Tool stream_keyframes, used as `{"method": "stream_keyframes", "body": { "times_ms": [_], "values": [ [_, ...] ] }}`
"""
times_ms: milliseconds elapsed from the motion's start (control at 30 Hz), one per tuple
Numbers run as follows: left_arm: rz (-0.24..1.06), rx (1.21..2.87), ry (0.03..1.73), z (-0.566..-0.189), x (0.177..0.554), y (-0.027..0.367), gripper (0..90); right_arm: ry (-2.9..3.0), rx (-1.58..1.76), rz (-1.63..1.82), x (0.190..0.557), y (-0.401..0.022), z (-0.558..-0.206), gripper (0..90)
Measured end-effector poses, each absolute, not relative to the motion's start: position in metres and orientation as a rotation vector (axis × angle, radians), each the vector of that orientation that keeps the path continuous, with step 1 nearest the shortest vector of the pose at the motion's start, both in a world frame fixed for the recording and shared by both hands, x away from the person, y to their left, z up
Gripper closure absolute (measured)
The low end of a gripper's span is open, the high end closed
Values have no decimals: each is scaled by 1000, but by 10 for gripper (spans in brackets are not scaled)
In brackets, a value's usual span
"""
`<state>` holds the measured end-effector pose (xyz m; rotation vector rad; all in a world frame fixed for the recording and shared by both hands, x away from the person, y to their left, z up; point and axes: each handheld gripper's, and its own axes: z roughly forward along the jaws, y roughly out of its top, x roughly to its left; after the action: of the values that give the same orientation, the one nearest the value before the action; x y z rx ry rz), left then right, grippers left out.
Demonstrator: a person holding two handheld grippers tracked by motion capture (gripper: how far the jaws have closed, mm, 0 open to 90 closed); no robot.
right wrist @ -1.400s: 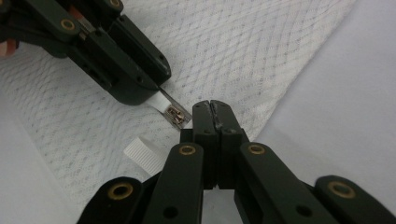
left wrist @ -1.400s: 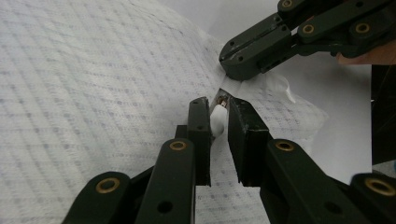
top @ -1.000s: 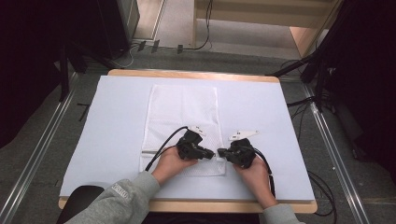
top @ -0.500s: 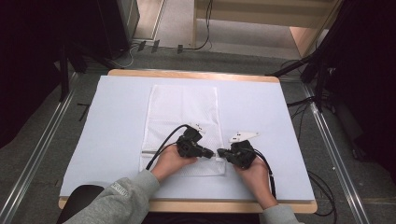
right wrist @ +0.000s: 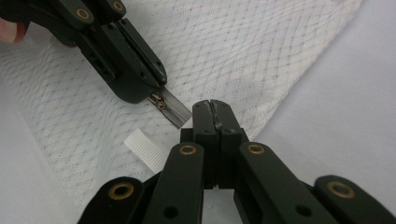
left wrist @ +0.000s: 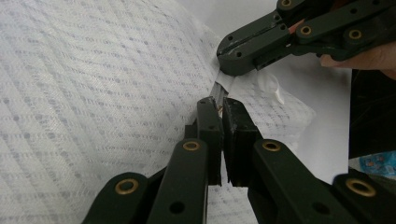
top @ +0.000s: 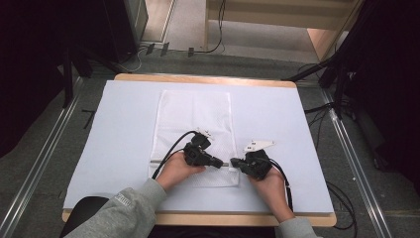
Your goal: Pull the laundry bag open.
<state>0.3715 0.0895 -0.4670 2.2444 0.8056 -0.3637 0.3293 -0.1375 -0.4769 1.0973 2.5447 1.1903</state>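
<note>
A white mesh bag [top: 193, 119] lies flat on the table, with a zipper [top: 157, 161] running across near its front end. My left gripper [top: 219, 163] is shut on the zipper pull [right wrist: 161, 101] at the bag's right edge; its own jaws [left wrist: 219, 106] pinch the metal pull. My right gripper [top: 233, 162] faces it tip to tip and is shut on the bag's fabric at the end of the zipper [right wrist: 212, 109]. The right gripper [left wrist: 232, 58] also appears in the left gripper view, clamping the white cloth corner. A small ribbed white tag [right wrist: 142, 147] lies beside the right jaws.
The bag rests on a pale blue mat [top: 307, 124] over a wooden table [top: 203, 78]. Cables trail from both grippers toward the front edge. Dark stands and floor rails [top: 346, 148] flank the table.
</note>
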Motion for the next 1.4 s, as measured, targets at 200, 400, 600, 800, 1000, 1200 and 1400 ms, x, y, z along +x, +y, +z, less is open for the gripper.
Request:
{"method": "stream_keyframes", "body": {
  "times_ms": [200, 400, 600, 800, 1000, 1200, 1400],
  "values": [
    [-386, 2236, 822, -468, 373, 95, 880, 2546, 1098, 1198, 329, -138, -477, 900],
    [-396, 2242, 833, -466, 375, 101, 881, 2547, 1097, 1199, 329, -138, -478, 900],
    [-405, 2249, 829, -465, 376, 104, 881, 2548, 1096, 1200, 329, -139, -478, 900],
    [-410, 2250, 846, -462, 378, 111, 881, 2544, 1086, 1195, 329, -138, -477, 900],
    [-409, 2257, 855, -459, 378, 119, 881, 2545, 1084, 1192, 329, -138, -477, 900],
    [-421, 2252, 858, -458, 378, 124, 881, 2549, 1083, 1197, 329, -139, -477, 900],
    [-424, 2262, 863, -456, 379, 129, 881, 2552, 1082, 1197, 330, -139, -477, 900]
  ]
}}
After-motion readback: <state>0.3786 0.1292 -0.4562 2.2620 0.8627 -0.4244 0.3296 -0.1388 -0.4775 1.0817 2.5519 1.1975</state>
